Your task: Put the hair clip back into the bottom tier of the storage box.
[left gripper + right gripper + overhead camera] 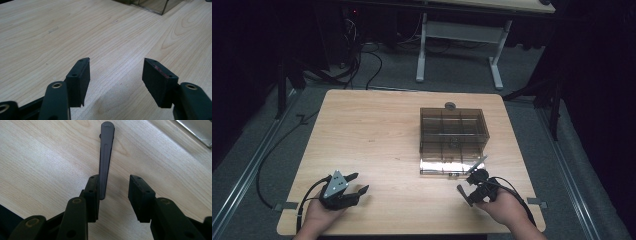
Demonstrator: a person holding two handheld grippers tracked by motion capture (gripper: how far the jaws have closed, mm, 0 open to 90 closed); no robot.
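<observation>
A slim grey stick-like tool (pixel 106 150) lies flat on the wooden table (pixel 372 140). Its near end rests between the jaws of my right gripper (pixel 113 178), close against the left pad, with a clear gap to the right pad. The jaws stand open around it. From above, the right gripper (pixel 468 181) sits near the table's front right, with the grey tool (pixel 477 165) pointing toward a smoked clear compartment box (pixel 453 135). My left gripper (pixel 359 182) rests at the front left, open, and nothing lies between the left gripper's (pixel 116 62) jaws.
The compartment box stands right of the table's centre, and a shiny flat panel (pixel 452 166) lies along its front. A small round grey object (pixel 450 105) sits just behind the box. Beyond the table are cables and a white desk frame (pixel 459 45) on the floor.
</observation>
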